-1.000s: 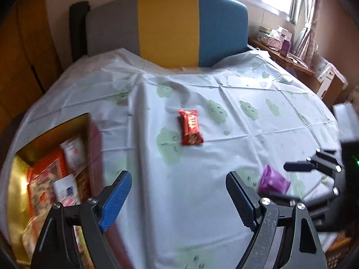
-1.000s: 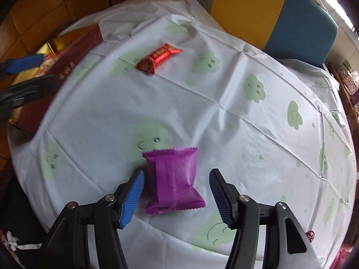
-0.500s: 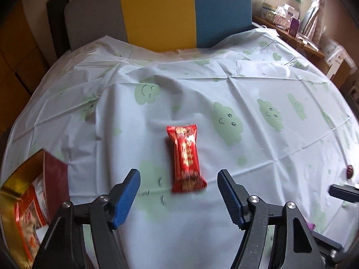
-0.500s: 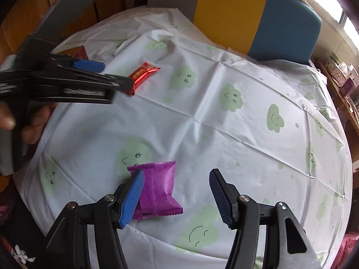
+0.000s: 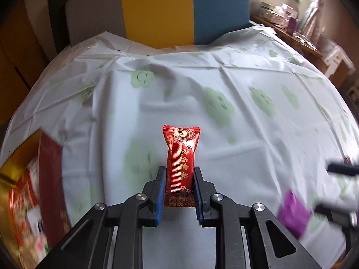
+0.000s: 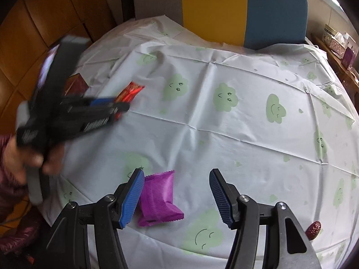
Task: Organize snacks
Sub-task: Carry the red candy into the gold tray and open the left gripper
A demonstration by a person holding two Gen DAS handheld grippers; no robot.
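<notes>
My left gripper point(image 5: 179, 183) is shut on a red snack bar point(image 5: 181, 161) with gold print, clamped at its near half. The bar points away over the white tablecloth point(image 5: 224, 85). The right wrist view shows the same gripper point(image 6: 119, 107), blurred, holding the red bar point(image 6: 130, 92). My right gripper point(image 6: 177, 195) is open, just above the cloth. A purple snack packet point(image 6: 159, 199) lies on the cloth beside its left finger, partly between the fingers. The packet also shows blurred in the left wrist view point(image 5: 294, 215).
An open red and gold box point(image 5: 50, 179) with several snacks inside stands at the table's left edge. A dark red date point(image 6: 314, 229) lies near the front right. A grey, yellow and blue chair back point(image 5: 157, 11) stands behind the table.
My left gripper has moved forward onto the red bar and shut on it. My right gripper has shifted right, so the purple packet now lies by its left finger.
</notes>
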